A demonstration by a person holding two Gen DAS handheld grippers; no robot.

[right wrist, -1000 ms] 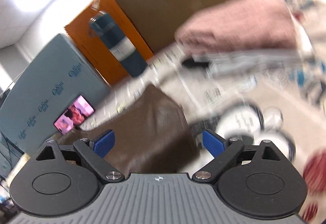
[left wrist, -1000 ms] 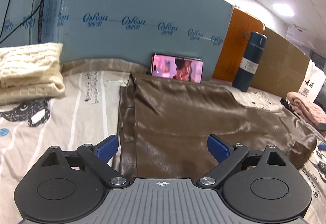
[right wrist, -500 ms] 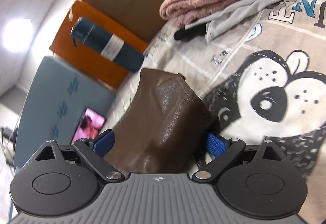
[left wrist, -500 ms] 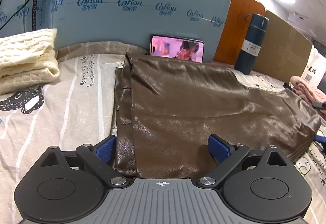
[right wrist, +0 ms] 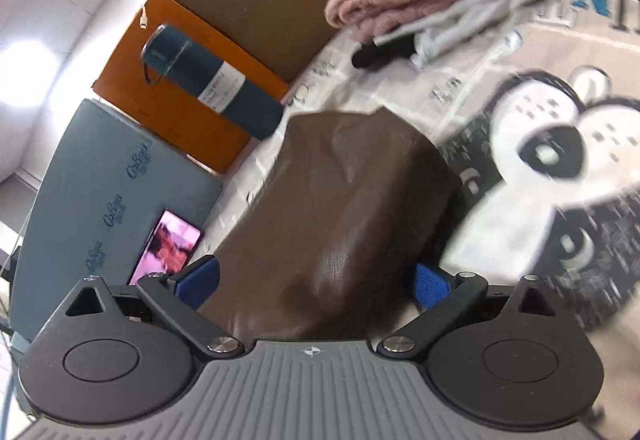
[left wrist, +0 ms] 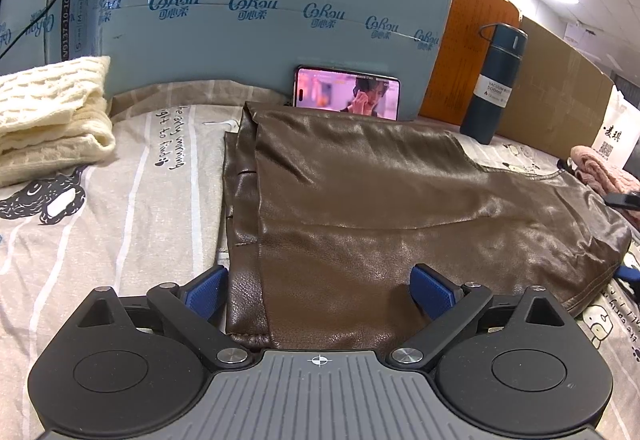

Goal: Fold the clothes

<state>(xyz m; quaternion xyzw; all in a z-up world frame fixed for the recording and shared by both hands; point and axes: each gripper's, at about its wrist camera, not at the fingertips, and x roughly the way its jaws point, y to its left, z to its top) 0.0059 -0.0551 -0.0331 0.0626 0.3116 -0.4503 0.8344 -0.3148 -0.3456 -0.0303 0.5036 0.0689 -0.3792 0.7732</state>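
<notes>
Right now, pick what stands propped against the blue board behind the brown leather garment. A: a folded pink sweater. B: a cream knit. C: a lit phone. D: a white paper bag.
C: the lit phone leans on the blue board just behind the brown leather garment.

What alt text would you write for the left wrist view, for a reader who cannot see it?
The open left gripper straddles the near edge of a brown leather garment spread on a printed bed sheet. Behind it a phone leans on a blue panel, with a dark flask to the right and a cream knit to the left.
</notes>
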